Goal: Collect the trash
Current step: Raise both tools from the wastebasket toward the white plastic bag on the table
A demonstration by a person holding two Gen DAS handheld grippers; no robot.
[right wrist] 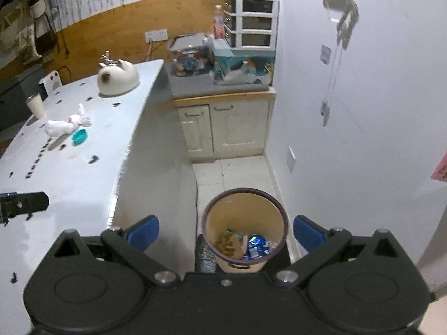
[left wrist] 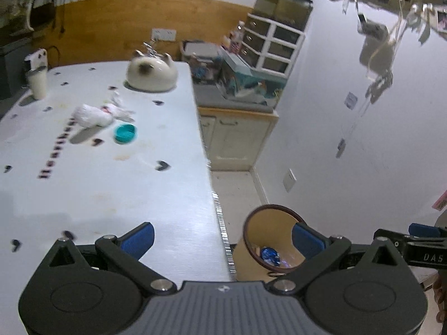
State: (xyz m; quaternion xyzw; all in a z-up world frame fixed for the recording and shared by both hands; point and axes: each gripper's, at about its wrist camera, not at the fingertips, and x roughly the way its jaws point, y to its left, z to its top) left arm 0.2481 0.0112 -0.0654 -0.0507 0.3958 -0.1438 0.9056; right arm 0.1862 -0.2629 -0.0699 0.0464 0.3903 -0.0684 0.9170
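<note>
- Both my hand-held grippers are spread wide and hold nothing: the right hand-held gripper [right wrist: 225, 230] hangs over the trash bin [right wrist: 245, 220], the left hand-held gripper [left wrist: 223, 240] straddles the counter [left wrist: 111, 189] edge.
- That bin stands on the floor beside the counter, with a blue wrapper [right wrist: 257, 244] and brown scraps inside.
- On the counter lie a crumpled white tissue bundle [left wrist: 93, 114] and, just beside it, a teal lid [left wrist: 125, 133].
- Farther back sit a cat-shaped white pot [left wrist: 152, 74] and a pale cup [left wrist: 37, 83].
</note>
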